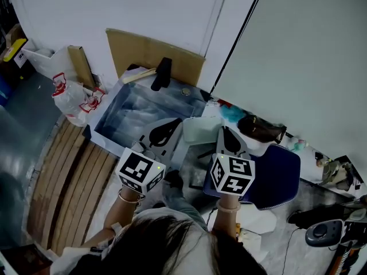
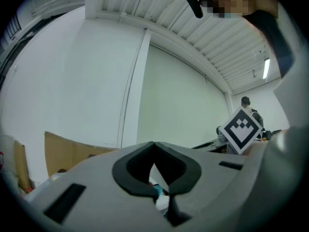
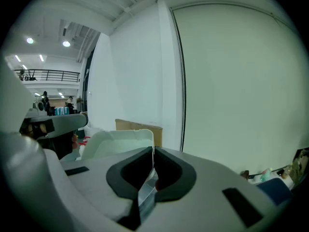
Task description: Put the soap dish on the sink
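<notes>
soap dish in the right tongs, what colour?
The soap dish is a pale whitish green, plain, with no pattern. It shows best in the right gripper view.

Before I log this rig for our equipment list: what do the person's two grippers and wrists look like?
The left gripper and right gripper match: light grey moulded bodies and black-lined jaws. The left cube and right cube are white with black square markers. No cables show. A thin left wristband and right wristband are worn.

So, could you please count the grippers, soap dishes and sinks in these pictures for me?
grippers: 2, the left gripper and the right gripper
soap dish: 1, in the right gripper's jaws
sink: 1
total: 4
</notes>
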Demonstrator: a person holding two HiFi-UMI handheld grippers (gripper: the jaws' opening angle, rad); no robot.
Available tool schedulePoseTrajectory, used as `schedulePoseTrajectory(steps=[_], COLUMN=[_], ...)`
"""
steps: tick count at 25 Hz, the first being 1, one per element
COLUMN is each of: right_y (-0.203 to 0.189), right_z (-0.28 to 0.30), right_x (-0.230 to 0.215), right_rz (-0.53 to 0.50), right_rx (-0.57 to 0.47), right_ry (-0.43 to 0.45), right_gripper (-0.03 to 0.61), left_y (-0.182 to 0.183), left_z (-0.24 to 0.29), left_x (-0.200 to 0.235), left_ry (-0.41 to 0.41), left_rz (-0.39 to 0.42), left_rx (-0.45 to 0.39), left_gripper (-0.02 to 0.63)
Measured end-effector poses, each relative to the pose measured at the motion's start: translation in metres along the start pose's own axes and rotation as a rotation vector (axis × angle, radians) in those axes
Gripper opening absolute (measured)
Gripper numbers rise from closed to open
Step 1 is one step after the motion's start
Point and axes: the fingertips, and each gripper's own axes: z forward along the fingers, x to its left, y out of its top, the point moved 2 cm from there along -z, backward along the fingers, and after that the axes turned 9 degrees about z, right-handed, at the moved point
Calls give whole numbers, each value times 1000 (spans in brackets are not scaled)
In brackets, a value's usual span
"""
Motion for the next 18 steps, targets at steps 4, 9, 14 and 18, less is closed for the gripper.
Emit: schedulePoseTrajectory(steps=[4, 9, 14, 18], right_y=[-1, -2, -5, -11], right_z=[22, 49, 77, 97], right_x=[-11, -21, -34, -40], right_rz=[2, 18, 6, 4], right_rx=[26, 47, 83, 111], right_ry=[16, 36, 39, 55], right_gripper=[29, 29, 29, 29], left_y=[-8, -21, -32, -42], left_z=[20, 42, 62, 76], left_x=[7, 18, 27, 34], left_ry=[15, 35, 47, 60], left_rz=[-5, -21, -34, -47], left_rx=[19, 51, 80, 99], left_gripper=[8, 8, 8, 8])
